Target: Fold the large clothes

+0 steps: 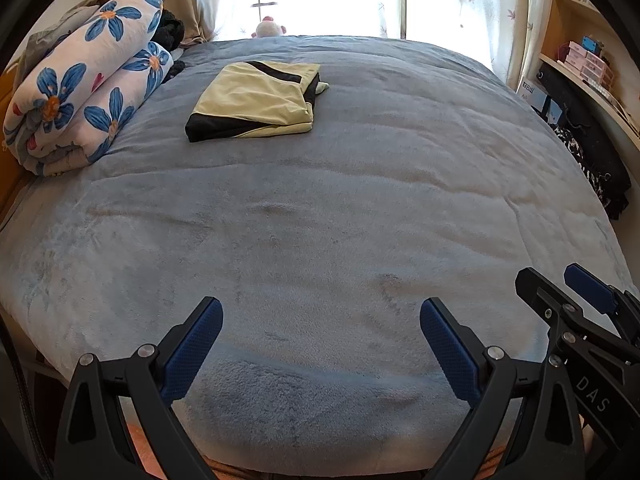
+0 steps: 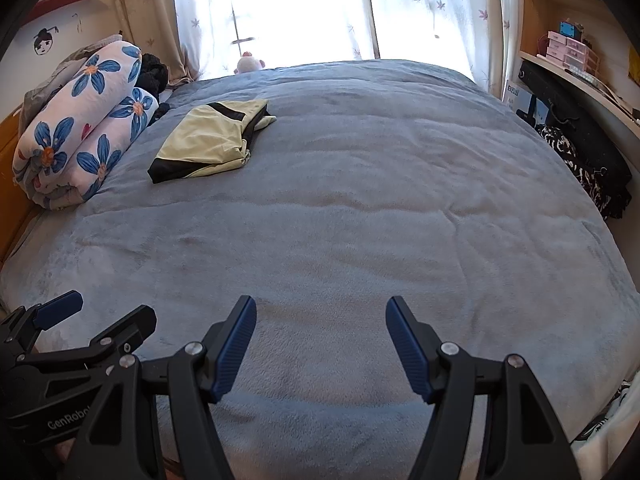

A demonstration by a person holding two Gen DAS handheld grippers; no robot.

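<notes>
A folded pale-yellow garment with black panels (image 1: pixel 256 100) (image 2: pixel 208 140) lies on the grey-blue blanket of the bed (image 1: pixel 340 208) (image 2: pixel 360 220), toward its far left. My left gripper (image 1: pixel 322 312) hovers open over the near edge of the bed, nothing between its blue pads. Beside it, my right gripper (image 2: pixel 321 310) also stands open and empty above the near edge. Each gripper shows in the other's view: the right one (image 1: pixel 560 284) at the lower right, the left one (image 2: pixel 108 308) at the lower left. Both are far from the garment.
A rolled quilt with blue flowers (image 1: pixel 84 92) (image 2: pixel 84 120) lies along the bed's left side. A soft toy (image 1: pixel 270 29) sits at the far edge by the curtained window. Shelves (image 1: pixel 580 60) and dark bags (image 2: pixel 580 148) stand to the right.
</notes>
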